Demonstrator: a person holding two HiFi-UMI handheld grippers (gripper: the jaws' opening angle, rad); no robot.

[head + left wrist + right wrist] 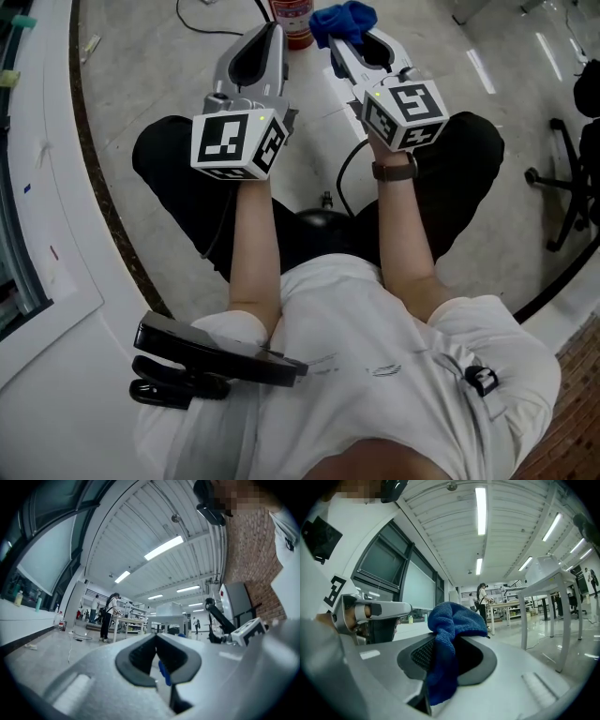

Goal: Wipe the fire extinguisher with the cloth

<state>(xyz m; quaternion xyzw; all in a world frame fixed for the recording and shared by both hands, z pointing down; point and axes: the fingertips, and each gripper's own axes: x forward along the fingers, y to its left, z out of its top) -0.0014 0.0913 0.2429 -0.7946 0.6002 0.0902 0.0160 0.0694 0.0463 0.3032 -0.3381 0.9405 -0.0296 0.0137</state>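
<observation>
Cloth of blue fluffy fabric point(449, 632) is clamped between the jaws of your right gripper point(440, 639). One bunch of it stands up above the tips and the other end hangs down in the gap behind them. In the head view the same cloth point(343, 18) sits at the front of this gripper point(349, 39), just beside the red cylinder-shaped fire extinguisher with a white label point(292, 22). The extinguisher stands upright on the grey polished floor point(141, 66), between the tips of your two grippers. I cannot tell if the cloth touches it.

Your left gripper point(156, 637) has its jaws closed together and they grip nothing. In the head view its tip point(272, 30) is just left of the extinguisher.

Both of your forearms reach forward over your knees. A thin black cable point(211, 22) lies on the floor to the left of the extinguisher, and a black wheeled office chair point(567, 187) stands well apart on the right.
</observation>
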